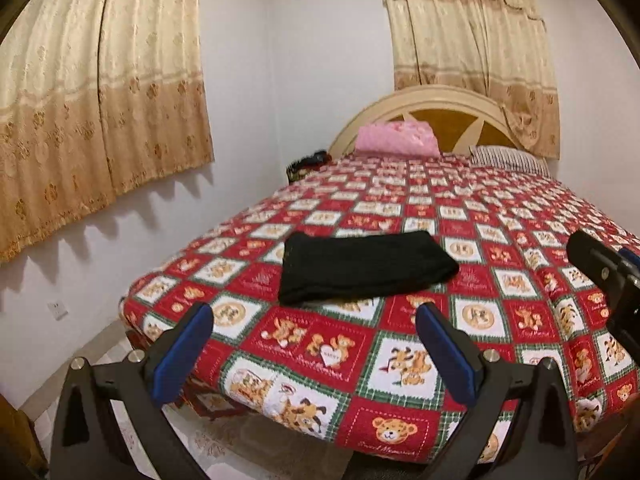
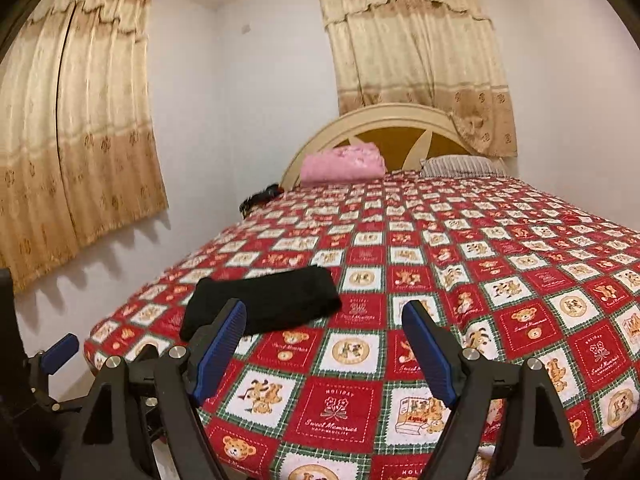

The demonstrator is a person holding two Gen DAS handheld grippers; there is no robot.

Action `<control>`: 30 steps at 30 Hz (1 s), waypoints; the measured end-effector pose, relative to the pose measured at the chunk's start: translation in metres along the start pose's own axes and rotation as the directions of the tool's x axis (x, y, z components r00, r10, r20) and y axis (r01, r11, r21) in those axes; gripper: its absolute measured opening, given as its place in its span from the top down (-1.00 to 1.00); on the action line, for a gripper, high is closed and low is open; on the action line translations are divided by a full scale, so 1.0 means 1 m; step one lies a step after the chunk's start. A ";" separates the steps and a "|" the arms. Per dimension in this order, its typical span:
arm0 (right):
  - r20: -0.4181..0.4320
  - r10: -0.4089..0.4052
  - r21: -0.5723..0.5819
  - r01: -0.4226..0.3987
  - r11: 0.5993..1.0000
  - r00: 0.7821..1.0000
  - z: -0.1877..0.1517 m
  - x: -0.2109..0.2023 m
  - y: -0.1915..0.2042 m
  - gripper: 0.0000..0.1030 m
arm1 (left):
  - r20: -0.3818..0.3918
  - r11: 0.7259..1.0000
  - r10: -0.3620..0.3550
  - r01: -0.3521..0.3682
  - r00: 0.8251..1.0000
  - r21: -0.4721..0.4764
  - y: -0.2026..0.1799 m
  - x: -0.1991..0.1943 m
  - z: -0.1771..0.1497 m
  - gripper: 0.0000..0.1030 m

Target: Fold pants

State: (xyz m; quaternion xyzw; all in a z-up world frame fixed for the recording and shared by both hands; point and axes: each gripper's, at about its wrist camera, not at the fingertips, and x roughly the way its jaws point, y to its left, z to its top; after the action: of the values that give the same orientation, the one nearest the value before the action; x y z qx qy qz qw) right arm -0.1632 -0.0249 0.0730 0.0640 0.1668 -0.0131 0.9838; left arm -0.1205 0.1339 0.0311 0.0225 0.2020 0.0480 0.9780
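Left gripper (image 1: 314, 326) hangs over the foot of the bed (image 1: 460, 216), jaws spread wide with nothing between them. Ahead, the black pants (image 1: 364, 267) lie folded flat on the teddy-bear quilt (image 1: 320, 352). A pink bundle (image 1: 396, 139) sits by the headboard (image 1: 460, 120).

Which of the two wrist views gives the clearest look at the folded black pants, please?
The left wrist view: the black pants lie whole and unobstructed on the bedspread, beyond the open left claw. In the right wrist view the pants sit off to the left, partly hidden behind one finger of the right claw.
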 end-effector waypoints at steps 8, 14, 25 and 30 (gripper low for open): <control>-0.016 0.003 0.026 -0.002 1.000 1.000 -0.002 0.002 -0.006 -0.60 | 0.025 1.000 -0.008 0.007 1.000 0.014 -0.006 -0.010 -0.001 -1.00; -0.021 0.003 0.025 -0.002 1.000 1.000 -0.004 0.003 -0.005 -0.60 | 0.012 1.000 -0.010 0.009 1.000 0.014 -0.009 -0.008 -0.002 -1.00; -0.026 0.003 0.024 -0.003 1.000 1.000 -0.006 0.003 -0.005 -0.60 | 0.010 1.000 -0.010 0.009 1.000 0.010 -0.009 -0.010 -0.003 -1.00; -0.031 0.003 0.021 -0.003 1.000 1.000 -0.007 0.004 -0.004 -0.60 | 0.005 1.000 -0.013 0.013 1.000 0.012 -0.009 -0.011 -0.003 -1.00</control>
State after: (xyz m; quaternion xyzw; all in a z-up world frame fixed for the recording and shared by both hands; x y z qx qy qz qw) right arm -0.1621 -0.0281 0.0648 0.0747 0.1816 -0.0123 0.9805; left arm -0.1308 0.1241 0.0320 0.0272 0.2000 0.0404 0.9786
